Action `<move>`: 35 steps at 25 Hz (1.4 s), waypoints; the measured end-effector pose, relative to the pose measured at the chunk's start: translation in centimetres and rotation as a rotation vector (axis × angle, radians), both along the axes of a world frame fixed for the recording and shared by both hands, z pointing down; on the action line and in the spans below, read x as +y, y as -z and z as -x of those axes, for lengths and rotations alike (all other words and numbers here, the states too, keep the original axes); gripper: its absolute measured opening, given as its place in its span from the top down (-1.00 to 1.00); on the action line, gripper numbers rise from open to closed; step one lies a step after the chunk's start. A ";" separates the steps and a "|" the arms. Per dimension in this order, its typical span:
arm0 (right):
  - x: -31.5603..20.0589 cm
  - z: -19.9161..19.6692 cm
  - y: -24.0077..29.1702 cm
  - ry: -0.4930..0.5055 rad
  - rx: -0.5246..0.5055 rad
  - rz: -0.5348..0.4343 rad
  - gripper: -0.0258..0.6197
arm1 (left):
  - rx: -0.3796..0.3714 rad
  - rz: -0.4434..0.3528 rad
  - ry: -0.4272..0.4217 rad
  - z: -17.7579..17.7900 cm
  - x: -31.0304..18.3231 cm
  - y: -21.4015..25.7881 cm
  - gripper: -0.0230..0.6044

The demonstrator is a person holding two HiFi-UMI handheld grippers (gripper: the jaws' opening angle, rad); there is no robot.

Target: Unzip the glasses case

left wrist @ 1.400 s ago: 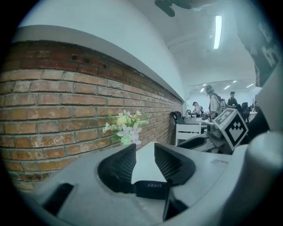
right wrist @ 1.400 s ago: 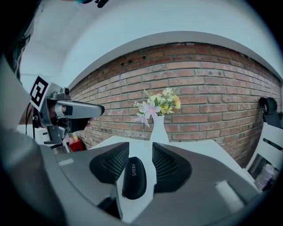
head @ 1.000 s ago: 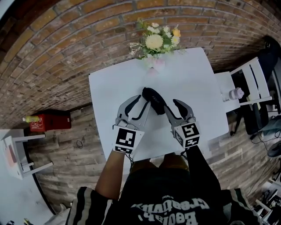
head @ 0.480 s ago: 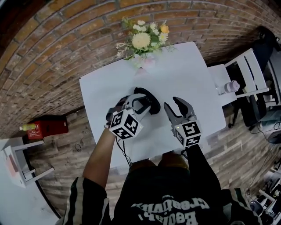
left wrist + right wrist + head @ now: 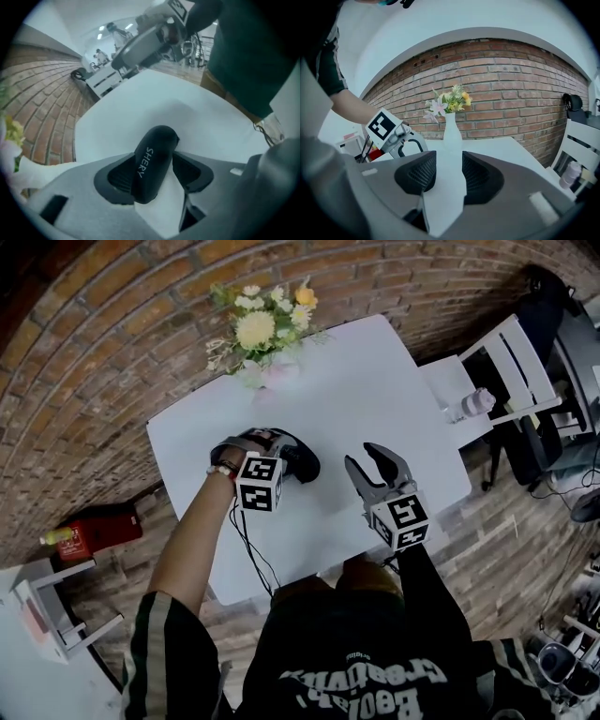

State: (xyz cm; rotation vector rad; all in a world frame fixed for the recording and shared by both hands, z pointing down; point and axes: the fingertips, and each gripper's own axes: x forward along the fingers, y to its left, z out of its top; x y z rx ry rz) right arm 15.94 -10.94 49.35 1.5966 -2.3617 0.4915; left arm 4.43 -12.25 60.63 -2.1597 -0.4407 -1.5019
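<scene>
The black glasses case [image 5: 300, 462] lies on the white table [image 5: 375, 381], left of middle. My left gripper [image 5: 255, 441] points steeply down over it. In the left gripper view the case [image 5: 152, 157], with white lettering on it, sits between the two dark pads [image 5: 117, 180]. The jaws are opening, and a gap shows beside the right pad. My right gripper [image 5: 361, 457] hovers to the right of the case, apart from it and open. Nothing is between its pads [image 5: 417, 176], which point level toward the vase.
A white vase of flowers [image 5: 262, 334] stands at the table's far edge, behind the case, and shows straight ahead as a vase [image 5: 452, 129] in the right gripper view. A white chair [image 5: 511, 348] with a bottle [image 5: 466, 406] stands right of the table. A cable hangs from the left gripper.
My left gripper rolled over and sank to the table with the case, shifting left. The right gripper let go of the case's other end and drew off to the right.
</scene>
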 end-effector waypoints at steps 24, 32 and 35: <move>9.3 5.5 -9.2 0.232 0.026 0.261 0.38 | 0.052 0.136 0.368 1.3 7.4 -0.7 0.12; 9.9 6.2 -10.7 0.251 0.102 0.287 0.35 | 0.112 0.126 0.403 1.7 9.1 -0.4 0.14; 9.6 5.9 -11.1 0.275 0.096 0.305 0.38 | 0.167 0.146 0.471 1.2 9.2 0.7 0.29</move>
